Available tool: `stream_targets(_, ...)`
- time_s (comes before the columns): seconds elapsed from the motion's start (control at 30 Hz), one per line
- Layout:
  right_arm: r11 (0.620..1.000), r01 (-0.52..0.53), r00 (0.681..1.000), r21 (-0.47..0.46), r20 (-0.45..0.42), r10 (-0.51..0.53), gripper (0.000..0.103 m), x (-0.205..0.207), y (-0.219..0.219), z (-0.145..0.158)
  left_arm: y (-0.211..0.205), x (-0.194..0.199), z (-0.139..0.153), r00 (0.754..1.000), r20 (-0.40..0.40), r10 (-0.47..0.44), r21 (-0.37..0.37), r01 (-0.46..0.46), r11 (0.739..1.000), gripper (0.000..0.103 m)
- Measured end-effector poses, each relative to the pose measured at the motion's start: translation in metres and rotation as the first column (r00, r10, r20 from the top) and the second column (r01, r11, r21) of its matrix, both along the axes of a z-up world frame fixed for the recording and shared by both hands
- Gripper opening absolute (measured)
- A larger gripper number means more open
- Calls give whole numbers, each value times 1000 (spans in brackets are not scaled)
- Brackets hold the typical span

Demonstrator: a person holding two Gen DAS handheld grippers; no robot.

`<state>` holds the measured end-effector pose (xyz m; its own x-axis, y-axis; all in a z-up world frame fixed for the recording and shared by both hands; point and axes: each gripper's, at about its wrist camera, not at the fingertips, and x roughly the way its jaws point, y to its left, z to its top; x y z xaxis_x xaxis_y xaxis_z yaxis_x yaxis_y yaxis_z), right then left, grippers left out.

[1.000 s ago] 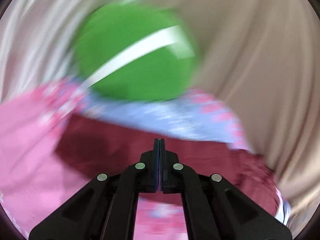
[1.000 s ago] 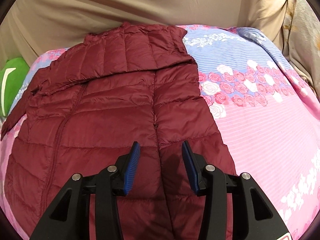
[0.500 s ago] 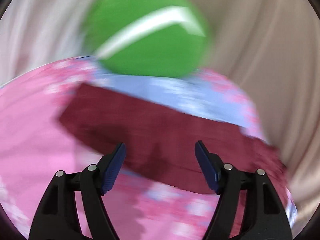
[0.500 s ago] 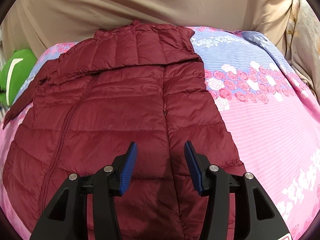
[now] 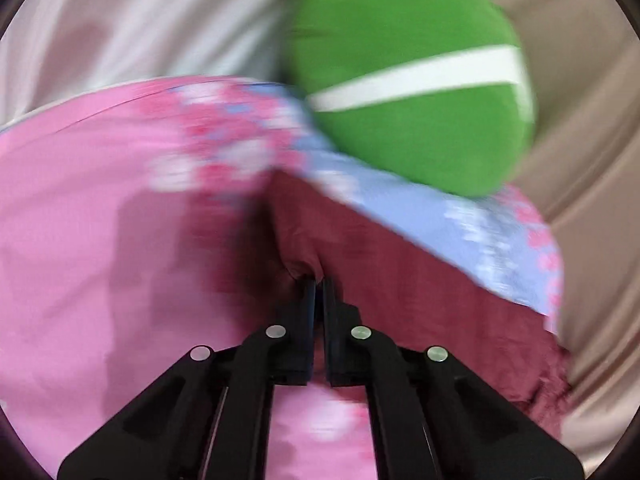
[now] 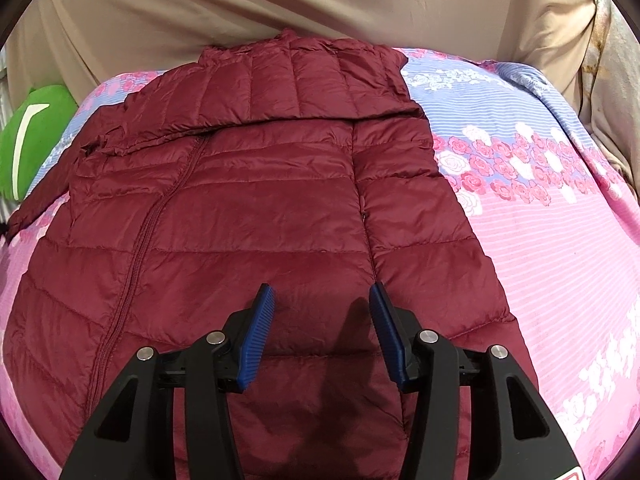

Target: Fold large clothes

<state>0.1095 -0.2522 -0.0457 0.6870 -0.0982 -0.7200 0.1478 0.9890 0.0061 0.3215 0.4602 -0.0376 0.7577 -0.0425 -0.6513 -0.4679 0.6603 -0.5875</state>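
A maroon quilted down jacket [image 6: 248, 216] lies spread on a pink and blue floral bedsheet [image 6: 560, 216], zipper up, one sleeve folded across the chest. Its other sleeve [image 6: 44, 196] stretches off to the left. My right gripper [image 6: 322, 300] is open and empty, hovering over the jacket's lower hem area. In the blurred left wrist view my left gripper [image 5: 319, 282] is shut on the end of the maroon sleeve [image 5: 360, 264], whose cloth bunches at the fingertips.
A green cushion with a white stripe [image 5: 408, 72] sits at the bed's far corner, also at the left edge of the right wrist view [image 6: 32, 140]. Beige curtain [image 6: 280, 4] hangs behind the bed.
My left gripper opened half a second ago, then closed on the sleeve end. My right gripper drew back toward the hem and stayed open.
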Motion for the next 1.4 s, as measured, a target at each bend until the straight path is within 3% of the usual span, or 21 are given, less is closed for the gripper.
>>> stream_targets(0.13, 1000, 11, 1000, 9, 19, -11, 49, -5, -3, 6, -48, 13, 57, 987, 129, -101, 24, 98, 995, 0)
stream_targets(0.27, 1000, 9, 999, 22, 32, -10, 49, -7, -5, 10, -151, 17, 145, 913, 273, -304, 168, 266, 949, 0)
stream_targets(0.37, 999, 1, 999, 43, 40, -3, 49, -7, -5, 10, -260, 15, 196, 800, 328, -502, 268, 431, 862, 0)
stream_targets(0.4, 999, -2, 999, 48, 43, -1, 49, -8, -5, 10, -301, 14, 205, 754, 337, -563, 286, 488, 825, 0)
stream_targets(0.47, 998, -7, 999, 55, 50, 4, 49, -9, -6, 10, -369, 15, 209, 685, 324, -652, 307, 576, 758, 1)
stream_targets(0.53, 998, -6, 999, 60, 52, 3, 49, -10, -8, 10, -439, 19, 195, 625, 273, -731, 310, 663, 682, 2)
stream_targets(0.6, 997, 4, 999, 75, 52, -8, 50, -11, -14, 10, -511, 24, 159, 578, 169, -798, 303, 740, 600, 6)
stream_targets(0.63, 997, 7, 999, 82, 52, -12, 50, -11, -17, 10, -539, 27, 136, 557, 109, -823, 295, 773, 562, 19)
stream_targets(0.67, 996, 12, 999, 89, 49, -17, 50, -11, -22, 11, -554, 29, 120, 545, 69, -835, 283, 792, 540, 38)
stream_targets(0.7, 996, 19, 999, 90, 49, -23, 50, -12, -26, 12, -573, 33, 90, 543, 5, -840, 257, 811, 526, 44)
stream_targets(0.8, 996, 22, 998, 88, 60, -27, 56, -14, -42, 22, -571, 43, 45, 571, -33, -821, 197, 809, 554, 45)
stream_targets(0.9, 992, 9, 998, 128, 66, -17, 57, -6, -62, 32, -538, 39, 36, 594, 3, -805, 142, 796, 588, 46)
stream_targets(0.97, 984, -13, 998, 179, 63, 1, 57, 11, -72, 38, -502, 36, 44, 622, 42, -782, 142, 771, 621, 53)
stream_targets(1.03, 973, -38, 998, 226, 50, 27, 58, 37, -77, 44, -466, 23, 56, 664, 62, -745, 175, 727, 664, 65)
stream_targets(1.1, 954, -70, 997, 291, 52, 57, 58, 65, -75, 50, -428, 20, 57, 731, 61, -680, 199, 659, 726, 66)
stream_targets(1.23, 919, -137, 991, 370, 61, 123, 60, 118, -51, 57, -375, 18, 45, 796, 75, -601, 136, 589, 797, 67)
stream_targets(1.33, 889, -183, 982, 419, 29, 189, 61, 159, -20, 51, -351, 21, 23, 829, 37, -557, 105, 551, 828, 67)
stream_targets(1.4, 862, -209, 972, 461, -1, 236, 61, 186, 2, 42, -342, 20, 6, 835, 23, -550, 64, 548, 834, 67)
